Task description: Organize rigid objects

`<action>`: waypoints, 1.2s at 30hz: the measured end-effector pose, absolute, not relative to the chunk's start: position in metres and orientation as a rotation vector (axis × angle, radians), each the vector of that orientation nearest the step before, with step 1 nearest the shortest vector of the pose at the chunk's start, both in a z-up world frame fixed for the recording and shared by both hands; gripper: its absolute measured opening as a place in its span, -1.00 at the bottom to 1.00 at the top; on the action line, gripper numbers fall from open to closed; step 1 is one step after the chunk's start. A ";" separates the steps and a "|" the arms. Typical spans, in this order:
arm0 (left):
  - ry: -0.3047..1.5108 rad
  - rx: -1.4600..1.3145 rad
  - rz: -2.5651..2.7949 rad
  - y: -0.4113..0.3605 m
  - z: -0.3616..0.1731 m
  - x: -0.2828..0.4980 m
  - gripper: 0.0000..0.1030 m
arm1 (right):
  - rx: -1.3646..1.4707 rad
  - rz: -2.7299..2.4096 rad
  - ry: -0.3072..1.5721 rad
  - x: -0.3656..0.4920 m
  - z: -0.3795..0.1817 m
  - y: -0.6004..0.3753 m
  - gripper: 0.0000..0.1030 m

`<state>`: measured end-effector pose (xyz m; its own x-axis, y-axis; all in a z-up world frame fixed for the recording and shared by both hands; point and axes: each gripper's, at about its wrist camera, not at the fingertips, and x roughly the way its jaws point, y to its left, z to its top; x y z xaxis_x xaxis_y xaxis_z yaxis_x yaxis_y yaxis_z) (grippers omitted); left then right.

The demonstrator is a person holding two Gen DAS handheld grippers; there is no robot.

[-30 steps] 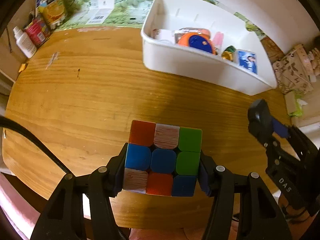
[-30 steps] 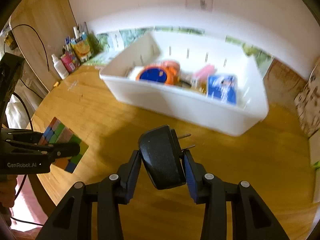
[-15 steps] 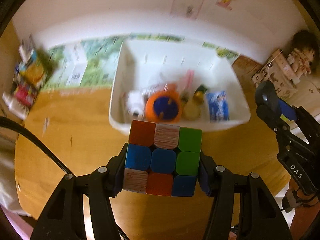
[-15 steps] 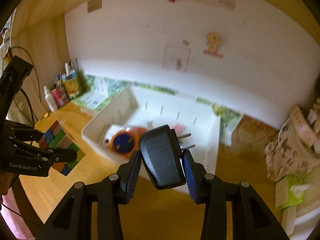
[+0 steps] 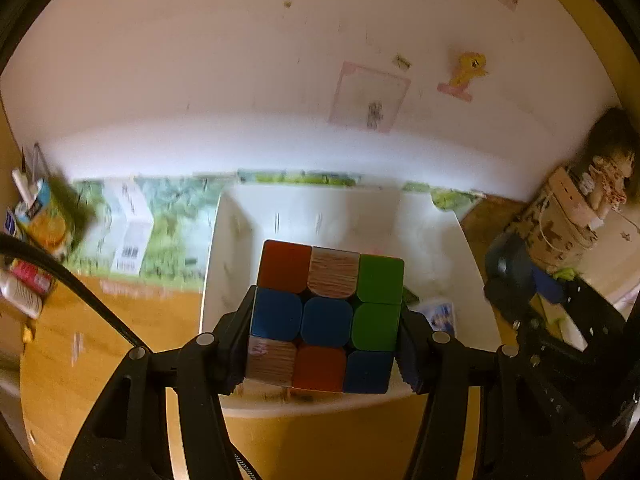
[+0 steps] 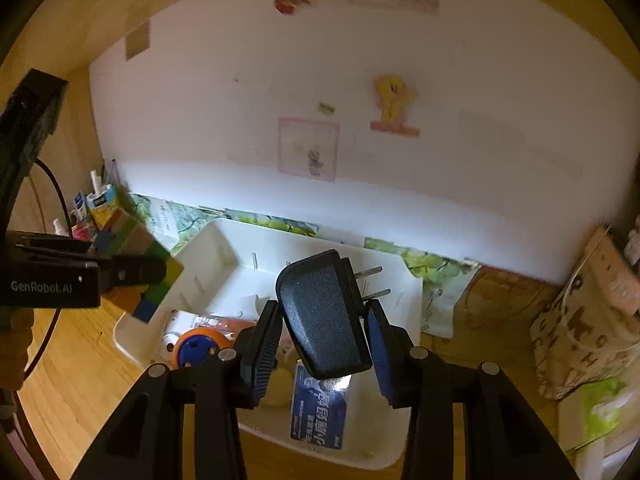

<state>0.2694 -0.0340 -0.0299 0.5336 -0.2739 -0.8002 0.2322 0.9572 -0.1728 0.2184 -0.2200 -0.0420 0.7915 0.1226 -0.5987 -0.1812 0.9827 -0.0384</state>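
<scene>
My left gripper (image 5: 325,344) is shut on a scrambled colour cube (image 5: 326,314), held in the air over the near wall of the white bin (image 5: 224,248). The right wrist view shows that cube (image 6: 138,264) at the left, above the bin's left end. My right gripper (image 6: 324,354) is shut on a black plug adapter (image 6: 322,314) with its two prongs pointing right, held above the white bin (image 6: 404,280). Inside the bin lie an orange and blue round toy (image 6: 198,346), a blue card pack (image 6: 318,412) and other small items.
The bin stands on a round wooden table (image 6: 76,380) against a white wall. Bottles and cartons (image 5: 36,224) crowd the back left. A patterned bag (image 6: 588,320) and a green tissue pack (image 6: 600,404) sit at the right. The right gripper (image 5: 532,292) shows at the left wrist view's right edge.
Both grippers have risen and moved forward from over the bare table to above the bin, each keeping its object. The views now tilt up toward the wall.
</scene>
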 end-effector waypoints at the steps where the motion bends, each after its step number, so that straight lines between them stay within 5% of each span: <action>1: 0.945 -0.041 -0.299 -0.036 -0.031 0.273 0.21 | -0.090 0.163 0.640 0.222 -0.045 -0.220 -0.17; 10: 0.917 -0.087 -0.240 -0.041 -0.063 0.307 0.22 | -0.011 0.128 0.691 0.245 -0.072 -0.228 -0.14; 14: 0.936 -0.093 -0.221 -0.037 -0.073 0.313 0.23 | -0.006 0.129 0.703 0.251 -0.078 -0.230 0.17; 19: 0.934 -0.069 -0.212 -0.037 -0.072 0.312 0.67 | 0.009 0.136 0.714 0.251 -0.078 -0.229 0.30; 26: 0.888 -0.104 -0.211 -0.031 -0.058 0.298 0.69 | 0.014 0.135 0.667 0.233 -0.062 -0.224 0.57; 36: 0.909 -0.126 -0.224 -0.015 -0.051 0.255 0.72 | 0.105 0.141 0.639 0.190 -0.045 -0.225 0.65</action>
<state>0.2546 -0.0148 -0.0508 0.5935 -0.2453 -0.7665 0.1388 0.9693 -0.2027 0.1898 -0.2248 -0.0448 0.7939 0.1632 -0.5858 -0.0985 0.9851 0.1409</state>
